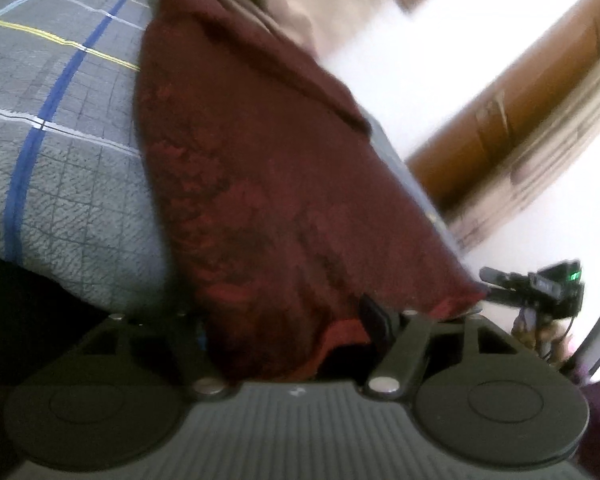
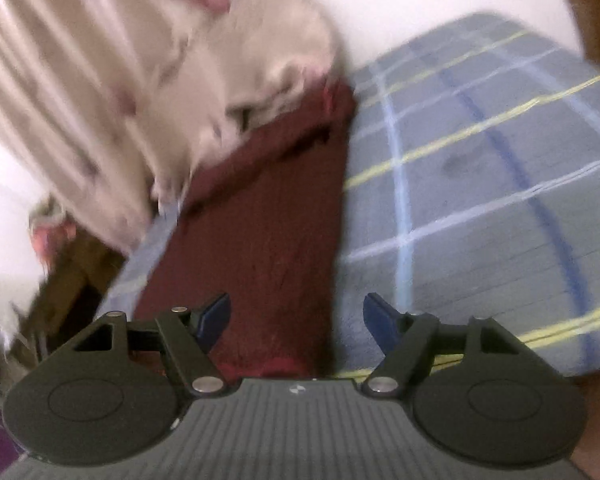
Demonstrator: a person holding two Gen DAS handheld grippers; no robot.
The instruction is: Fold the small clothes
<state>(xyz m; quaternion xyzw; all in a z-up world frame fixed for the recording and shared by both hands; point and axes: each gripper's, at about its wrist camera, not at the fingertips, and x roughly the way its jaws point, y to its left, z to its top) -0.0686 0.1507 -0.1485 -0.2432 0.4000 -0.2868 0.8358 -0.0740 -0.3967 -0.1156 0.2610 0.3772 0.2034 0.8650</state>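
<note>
A dark maroon garment (image 1: 260, 184) lies lengthwise on a grey checked bedspread (image 1: 52, 120). In the left wrist view its near hem drapes over my left gripper (image 1: 292, 320); only one dark fingertip (image 1: 374, 314) shows and the other is hidden under the cloth, so I cannot tell how the jaws stand. In the right wrist view the same garment (image 2: 268, 216) runs away from my right gripper (image 2: 296, 318), whose blue fingers (image 2: 214, 316) are spread wide, astride the garment's near end and holding nothing. The right gripper also shows in the left wrist view (image 1: 540, 286), beside the garment's corner.
A pile of pale beige and pink clothes (image 2: 148, 80) lies at the garment's far end. The bedspread (image 2: 480, 184) extends to the right. A brown wooden door (image 1: 540, 112) and white wall stand beyond the bed's edge. Both views are motion-blurred.
</note>
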